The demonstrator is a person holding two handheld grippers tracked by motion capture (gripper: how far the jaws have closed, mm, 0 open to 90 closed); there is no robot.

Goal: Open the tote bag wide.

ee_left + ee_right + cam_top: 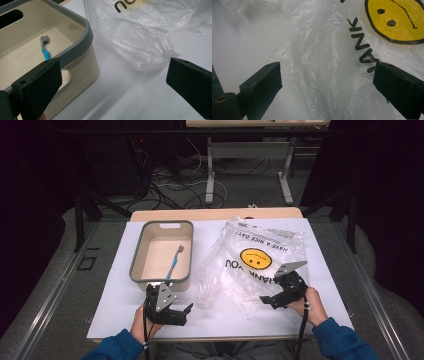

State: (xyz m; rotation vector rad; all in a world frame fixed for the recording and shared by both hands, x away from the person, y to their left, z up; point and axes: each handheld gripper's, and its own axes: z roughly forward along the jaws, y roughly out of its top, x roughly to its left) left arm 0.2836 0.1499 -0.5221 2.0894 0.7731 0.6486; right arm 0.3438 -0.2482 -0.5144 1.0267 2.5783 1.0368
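We see white worktop under both hand-held grippers. Clear plastic bag with yellow smiley lies crumpled beneath and ahead of right hand-held gripper; its jaws spread, nothing pinched, wrinkled film between them. Beige bin just ahead of left hand-held gripper, jaws spread, empty. Blue toothbrush lies inside bin.

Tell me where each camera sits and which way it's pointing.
High view: above the person's side, looking forward and down on the table; forearms, left gripper, right gripper.
Left gripper view: rides on the left gripper, facing the beige bin holding a toothbrush; open jaws.
Right gripper view: rides on the right gripper, close over the plastic bag; open jaws.
Shared: the bag.
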